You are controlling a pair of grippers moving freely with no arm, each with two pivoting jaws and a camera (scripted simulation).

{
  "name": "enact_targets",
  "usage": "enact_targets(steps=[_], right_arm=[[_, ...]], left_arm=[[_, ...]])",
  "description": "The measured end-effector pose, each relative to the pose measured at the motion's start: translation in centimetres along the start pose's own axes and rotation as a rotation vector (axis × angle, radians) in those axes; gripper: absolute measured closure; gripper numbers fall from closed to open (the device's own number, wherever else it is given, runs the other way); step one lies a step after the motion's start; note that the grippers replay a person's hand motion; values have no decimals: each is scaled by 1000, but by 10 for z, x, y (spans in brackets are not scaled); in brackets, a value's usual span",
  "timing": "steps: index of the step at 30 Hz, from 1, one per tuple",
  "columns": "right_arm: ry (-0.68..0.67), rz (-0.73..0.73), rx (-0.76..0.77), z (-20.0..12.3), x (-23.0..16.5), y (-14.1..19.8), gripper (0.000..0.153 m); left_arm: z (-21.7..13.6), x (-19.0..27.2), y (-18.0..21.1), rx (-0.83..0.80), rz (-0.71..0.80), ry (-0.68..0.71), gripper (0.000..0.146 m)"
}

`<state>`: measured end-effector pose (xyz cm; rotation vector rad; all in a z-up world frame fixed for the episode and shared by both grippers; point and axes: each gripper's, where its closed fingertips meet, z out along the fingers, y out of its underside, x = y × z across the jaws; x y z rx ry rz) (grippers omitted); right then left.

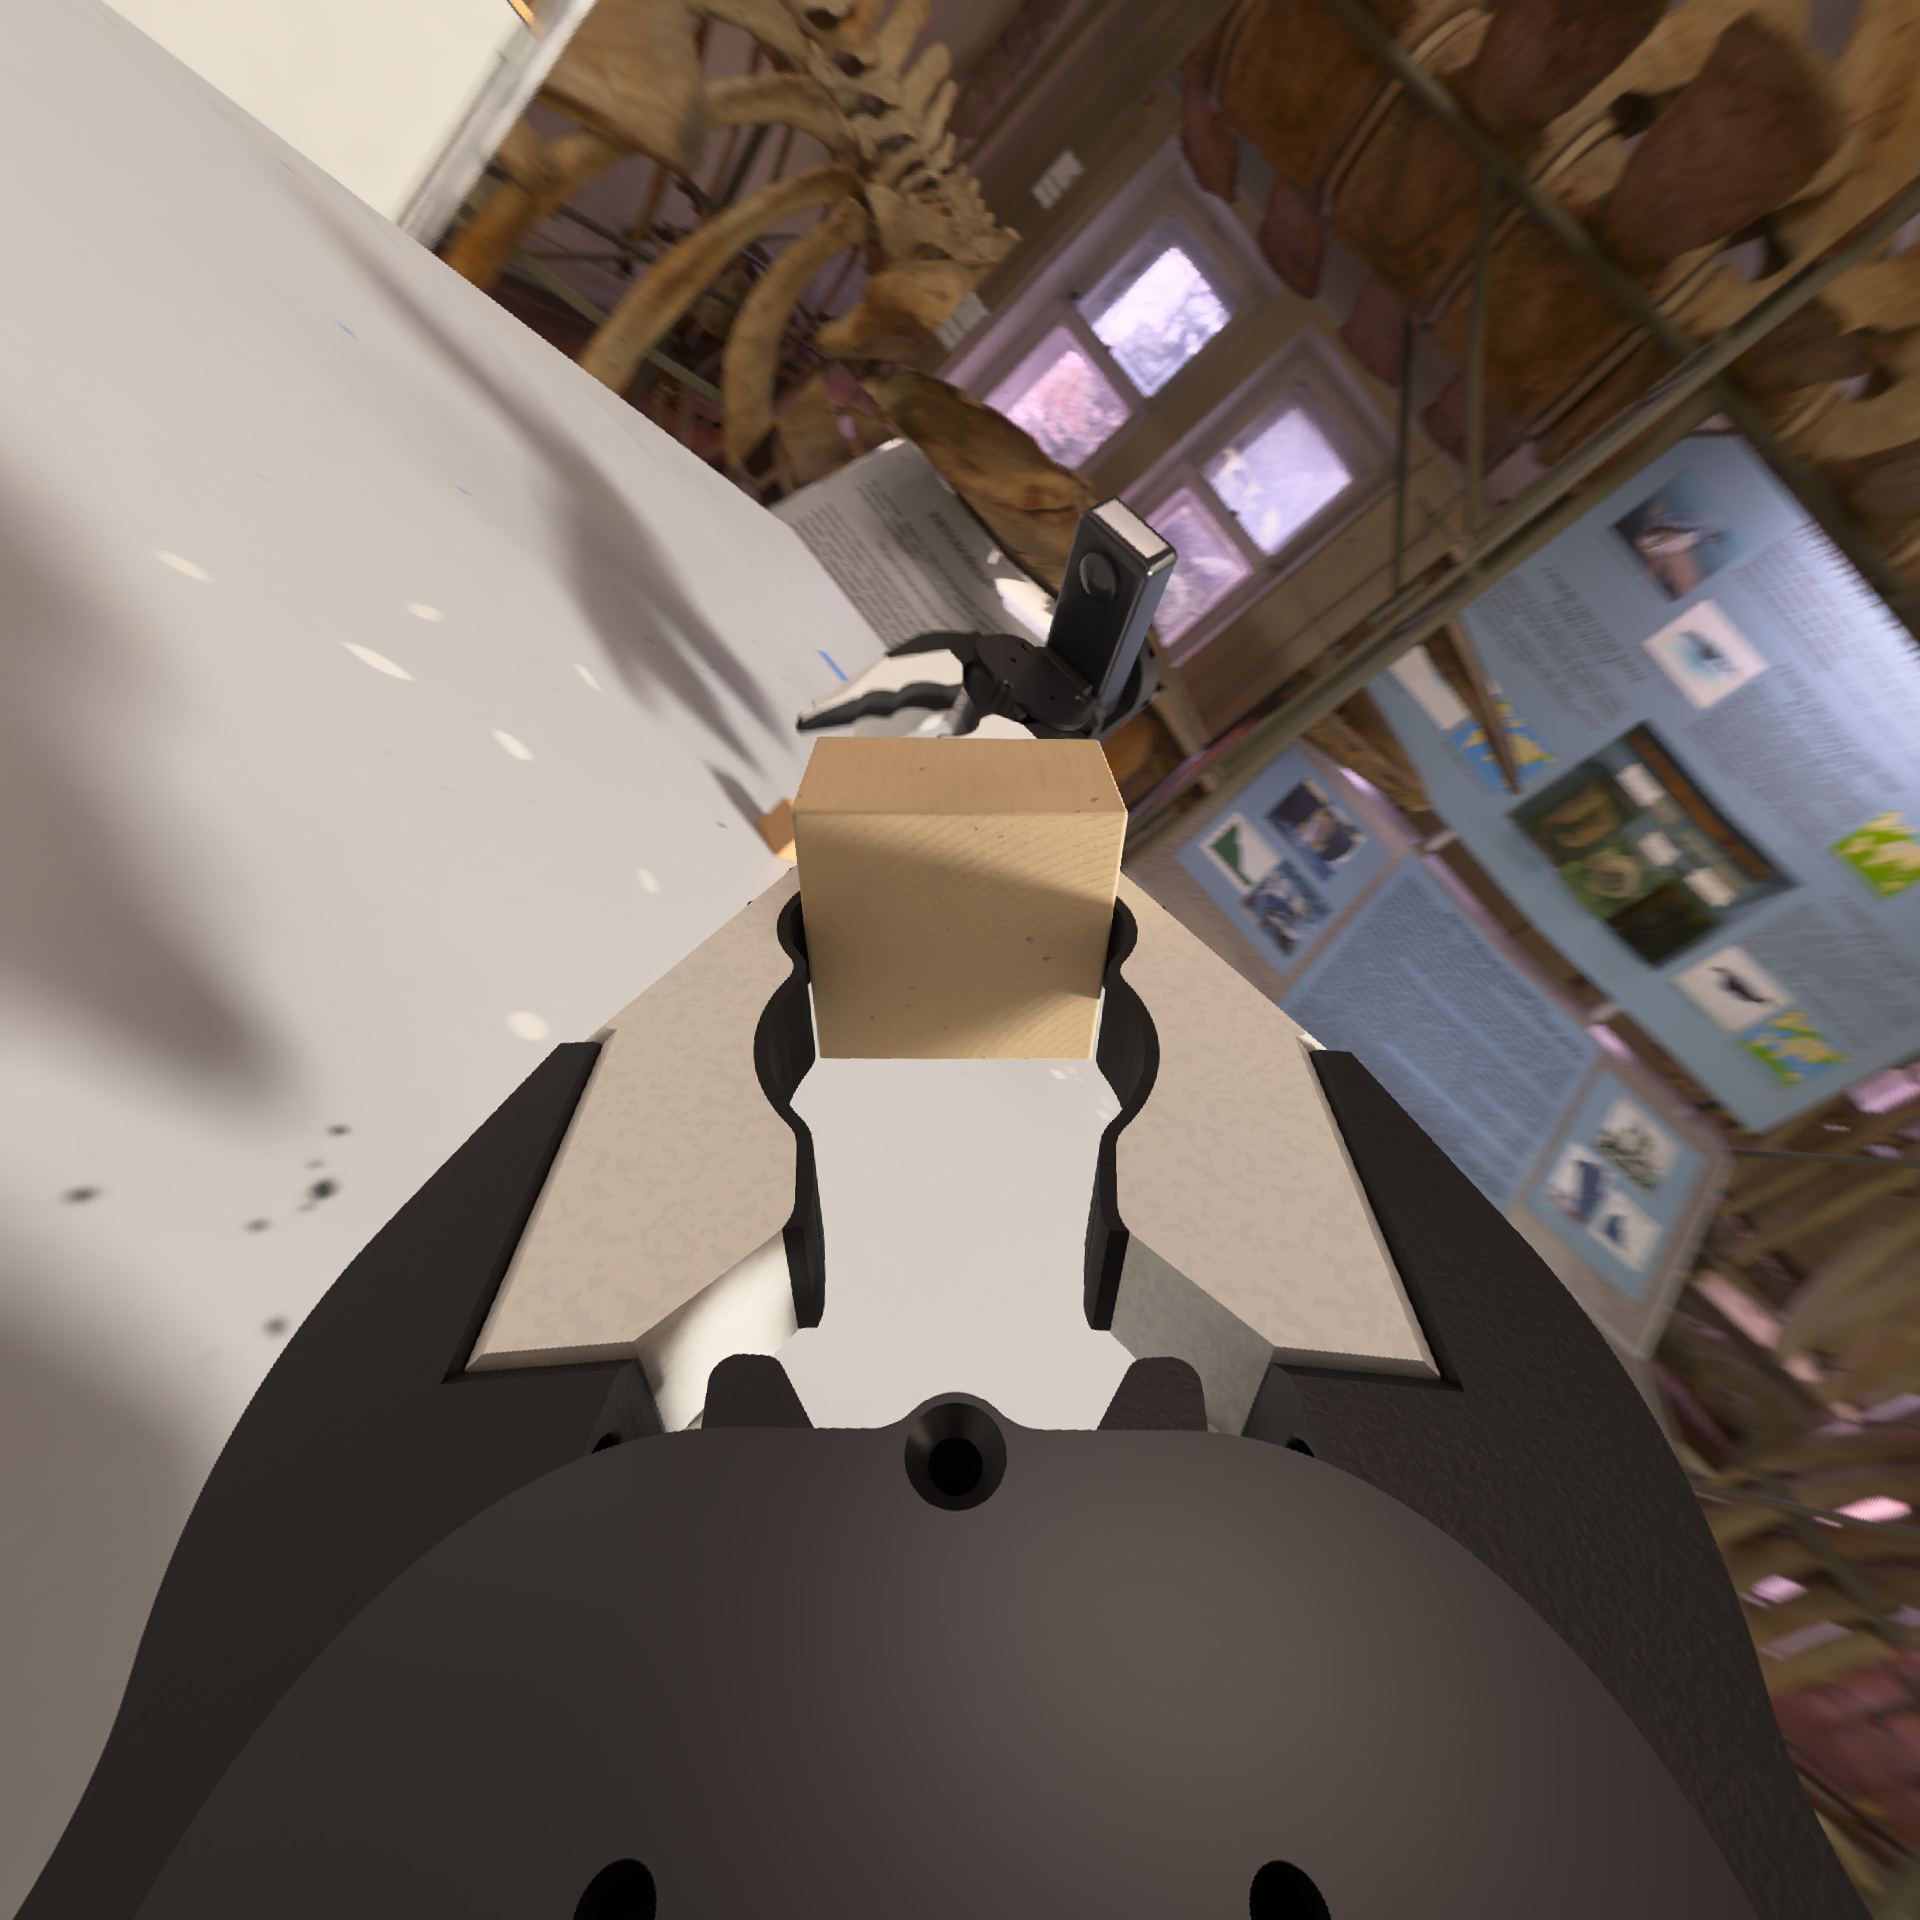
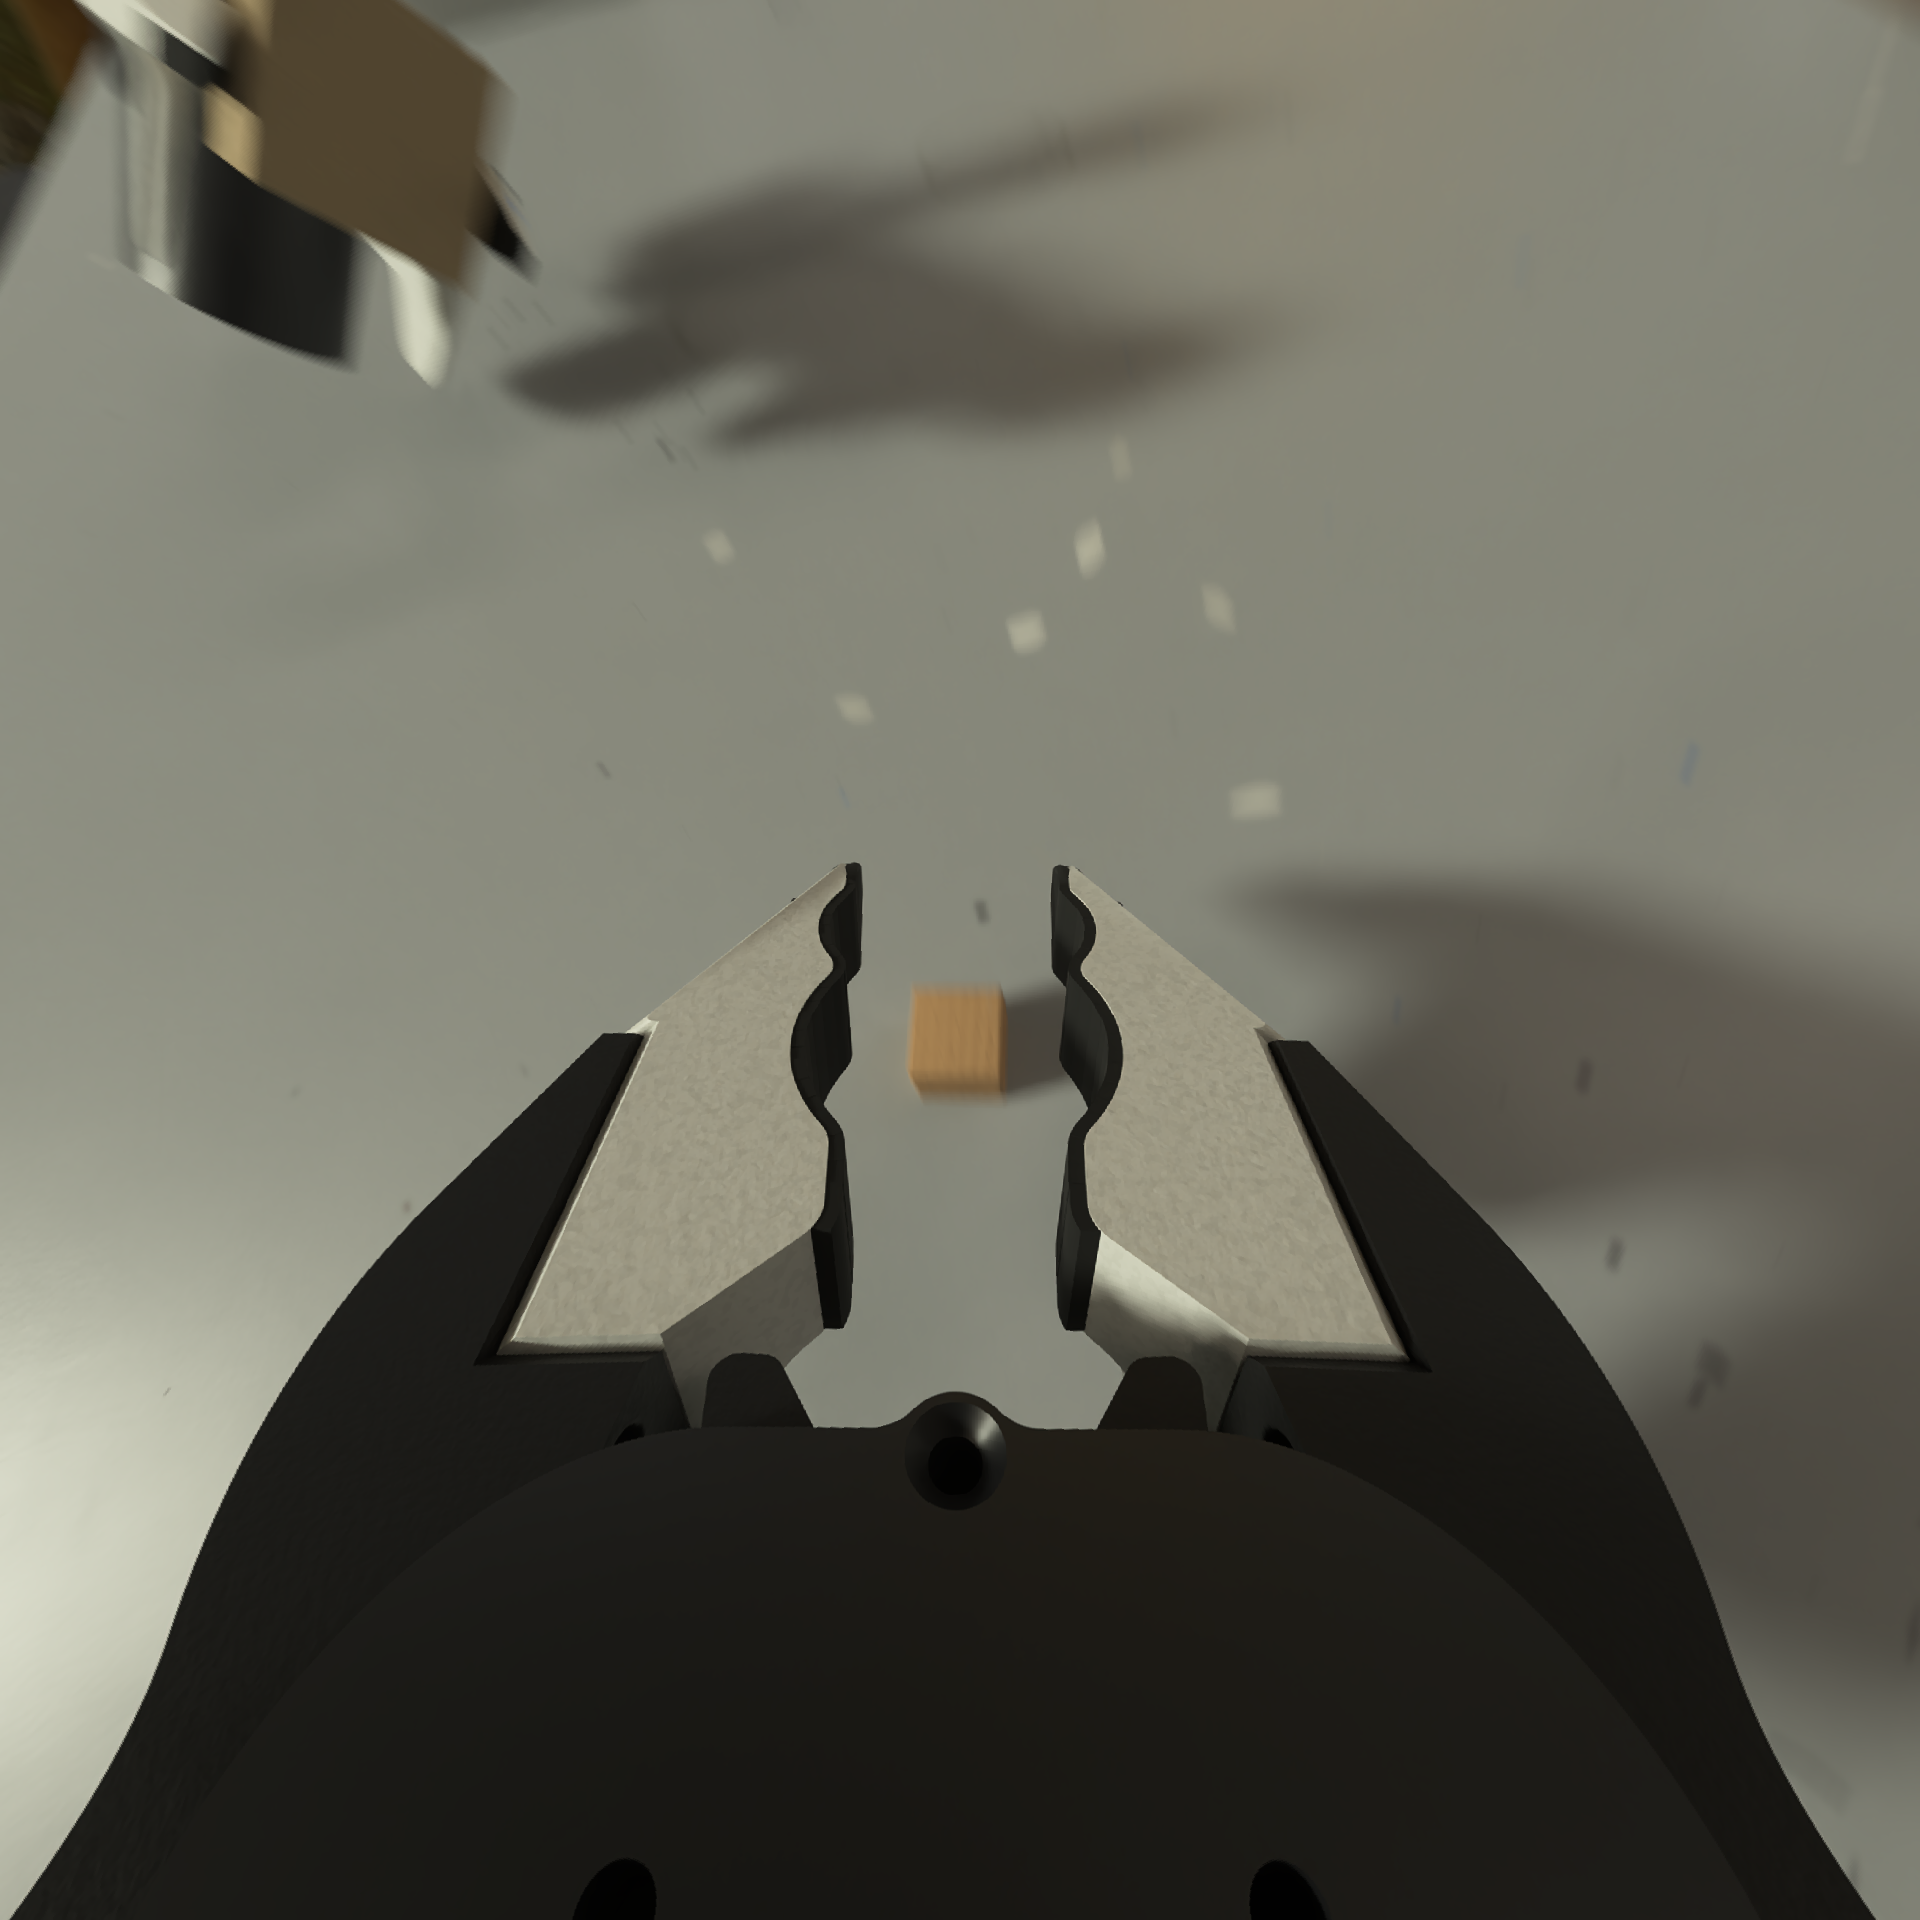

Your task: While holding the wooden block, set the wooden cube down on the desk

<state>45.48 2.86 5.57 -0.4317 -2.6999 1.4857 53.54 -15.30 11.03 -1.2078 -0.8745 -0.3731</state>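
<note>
Left gripper (image 1: 956, 935): clamped on pale wooden block (image 1: 956, 904). Right gripper (image 2: 956, 935): parted, empty, above small orange-brown wooden cube (image 2: 957, 1041) resting on white surface (image 2: 416, 831); withdraw straight, keeping the left clamp firm.

The block (image 1: 956, 914), pale wood with square faces, is sitting clamped between the left gripper's (image 1: 956, 925) fingertips, raised off the desk (image 1: 312, 623). The cube (image 2: 957, 1041), smaller and orange-tan, is resting flat on the desk, alone, casting a shadow.
</note>
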Motion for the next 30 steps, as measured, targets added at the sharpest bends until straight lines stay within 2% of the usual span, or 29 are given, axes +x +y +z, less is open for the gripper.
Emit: enact_targets(steps=[3,5,7,10,12,14,18,26,30], right_arm=[[-93,-234,212,1,-38,-50,115],[-292,-337,338,8,-84,-73,116],[-448,-401,367,17,-116,-85,121],[-535,-449,333,34,-129,-94,124],[-555,-478,333,42,-130,-93,130],[-560,-485,395,40,-132,-96,135],[-519,-523,399,35,-127,-93,146],[-517,-537,385,38,-128,-89,146],[-513,-522,369,38,-127,-88,150]], left_arm=[[12,12,2,-16,-93,98,93],[21,22,6,-41,-161,181,93],[29,34,12,-83,-209,263,93],[40,43,19,-117,-242,308,93],[44,45,22,-123,-246,309,93],[46,47,23,-121,-253,319,93],[50,42,24,-114,-271,310,93],[56,41,26,-128,-299,345,93],[56,40,26,-129,-294,328,93]])
